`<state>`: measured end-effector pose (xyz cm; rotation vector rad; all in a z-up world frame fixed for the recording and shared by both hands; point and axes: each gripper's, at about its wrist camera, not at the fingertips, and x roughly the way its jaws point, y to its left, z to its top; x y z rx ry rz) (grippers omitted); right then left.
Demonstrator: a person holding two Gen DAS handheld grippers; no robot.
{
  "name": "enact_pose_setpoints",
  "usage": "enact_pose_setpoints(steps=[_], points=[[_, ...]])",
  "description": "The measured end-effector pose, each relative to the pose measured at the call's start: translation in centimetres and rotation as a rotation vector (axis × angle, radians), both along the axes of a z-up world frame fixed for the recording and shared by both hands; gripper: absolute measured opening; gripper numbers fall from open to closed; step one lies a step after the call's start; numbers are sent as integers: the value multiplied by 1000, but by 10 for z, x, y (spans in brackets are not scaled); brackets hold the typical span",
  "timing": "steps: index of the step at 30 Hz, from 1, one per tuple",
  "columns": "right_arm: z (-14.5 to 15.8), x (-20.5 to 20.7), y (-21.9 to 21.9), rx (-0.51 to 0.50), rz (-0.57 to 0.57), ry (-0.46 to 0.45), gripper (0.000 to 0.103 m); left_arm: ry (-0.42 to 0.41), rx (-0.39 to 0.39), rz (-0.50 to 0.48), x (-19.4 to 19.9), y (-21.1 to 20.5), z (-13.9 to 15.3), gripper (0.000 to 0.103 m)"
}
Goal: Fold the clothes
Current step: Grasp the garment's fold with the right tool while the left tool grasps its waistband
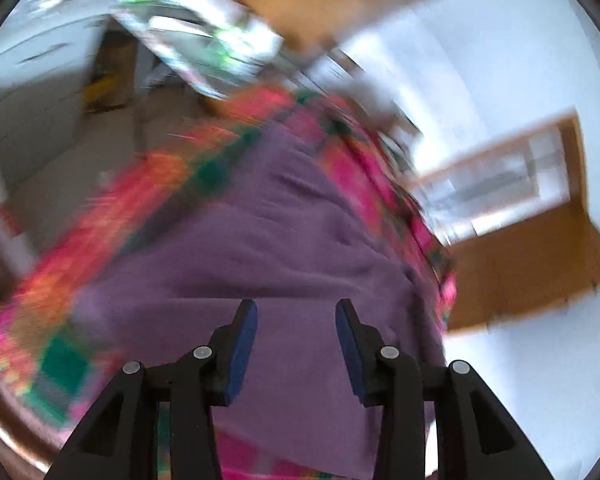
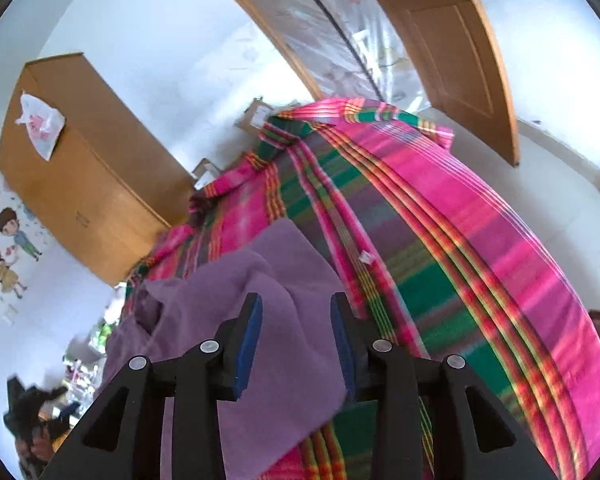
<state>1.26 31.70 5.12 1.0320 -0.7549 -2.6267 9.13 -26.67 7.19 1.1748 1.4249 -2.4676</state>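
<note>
left gripper (image 1: 296,312): matte black frame, two angular fingers entering from 6 o'clock
left pads (image 1: 247,344): dark blue, flat rectangular facings on the inner sides of the fingers
left fasteners: four round silver pin heads in a row across the linkage, 7 to 5 o'clock
right gripper (image 2: 296,306): same black build with triangular cut-outs in the outer arms
right pads (image 2: 249,340): dark blue, slightly textured
right fasteners: four silver pin heads

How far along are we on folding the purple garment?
Done: the purple garment lies on the plaid sheet, and in the right wrist view one part appears doubled over. In hand: nothing; the left gripper and the right gripper are both open above the cloth. Left: it is loose and wrinkled, so most folds remain.
</note>
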Motion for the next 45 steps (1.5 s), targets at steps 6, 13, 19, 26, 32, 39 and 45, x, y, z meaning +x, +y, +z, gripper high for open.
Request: enact_pose_setpoints(steps=[6, 13, 19, 26, 32, 39, 45], points=[[7, -14, -9, 1, 81, 7, 41, 12, 11, -384, -95, 98, 16, 43], [16, -31, -27, 65, 177, 30, 51, -13, 51, -630, -168, 194, 11, 46], [16, -44, -36, 93, 230, 18, 51, -60, 105, -691, -204, 238, 0, 51], [12, -51, -42, 104, 289, 8, 51, -196, 142, -695, -227, 258, -29, 52], [6, -53, -48, 89, 327, -7, 51, -292, 188, -680, -235, 266, -54, 52], [4, -44, -52, 112, 325, -8, 15, -347, 207, -646, -240, 268, -67, 43], [13, -23, -51, 118, 307, 26, 12, -290, 169, -665, -241, 266, -61, 9]])
